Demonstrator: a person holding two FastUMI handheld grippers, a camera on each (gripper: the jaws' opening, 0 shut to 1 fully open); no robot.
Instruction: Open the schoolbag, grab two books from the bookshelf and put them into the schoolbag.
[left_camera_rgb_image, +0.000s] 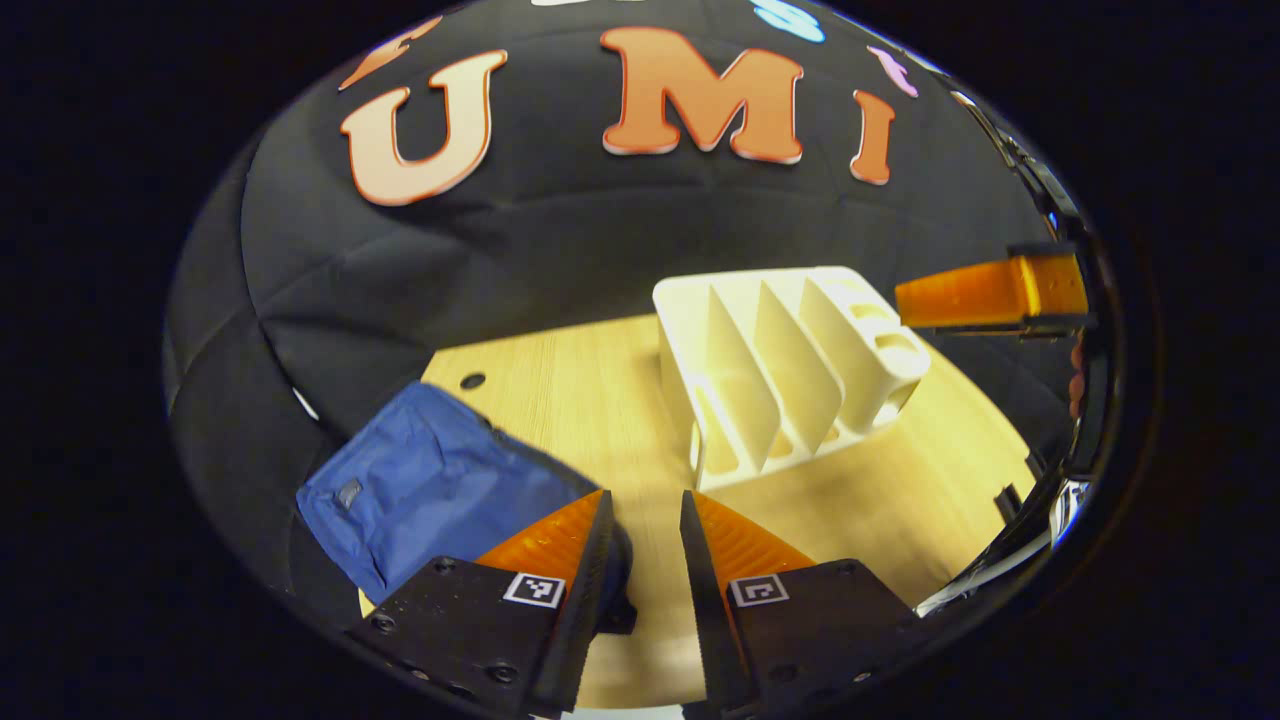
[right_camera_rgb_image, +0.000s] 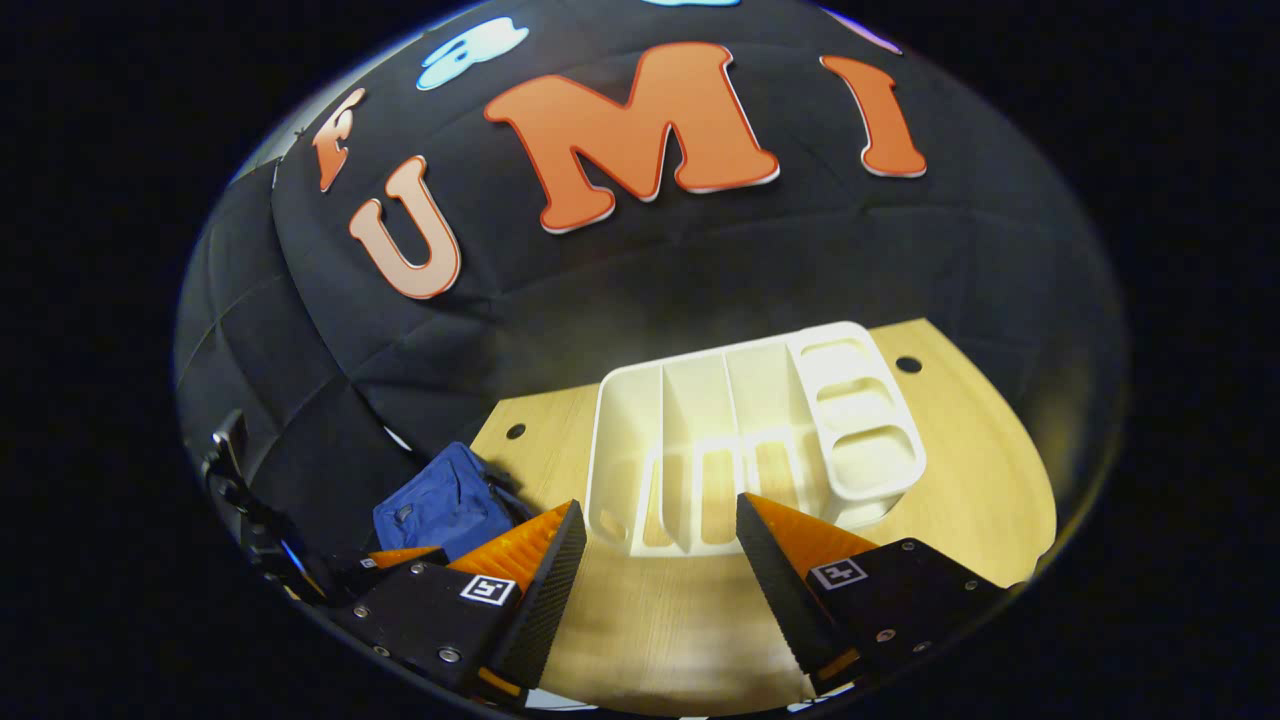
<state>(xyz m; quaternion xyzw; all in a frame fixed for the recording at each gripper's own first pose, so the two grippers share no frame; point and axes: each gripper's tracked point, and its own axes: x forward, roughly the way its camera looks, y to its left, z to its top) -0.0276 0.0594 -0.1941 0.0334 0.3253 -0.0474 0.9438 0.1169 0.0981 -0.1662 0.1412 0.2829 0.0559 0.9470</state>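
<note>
The blue schoolbag (left_camera_rgb_image: 430, 490) lies slumped on the wooden table (left_camera_rgb_image: 590, 390), to the left of my left gripper (left_camera_rgb_image: 645, 498). That gripper is open with a narrow gap and nothing between its fingers. Ahead and to the right stands the white slotted bookshelf (left_camera_rgb_image: 790, 370), its slots empty. In the right gripper view the bookshelf (right_camera_rgb_image: 750, 440) sits directly ahead of my right gripper (right_camera_rgb_image: 660, 505), which is open wide and holds nothing. The schoolbag (right_camera_rgb_image: 445, 505) lies at the lower left there. One finger of the right gripper (left_camera_rgb_image: 990, 295) hovers beside the shelf's right end.
The black cloth wall rises close behind the table (right_camera_rgb_image: 980, 470). Small round holes (right_camera_rgb_image: 908, 364) mark the table's back corners. Bare wood lies between the bag and the shelf and in front of both grippers.
</note>
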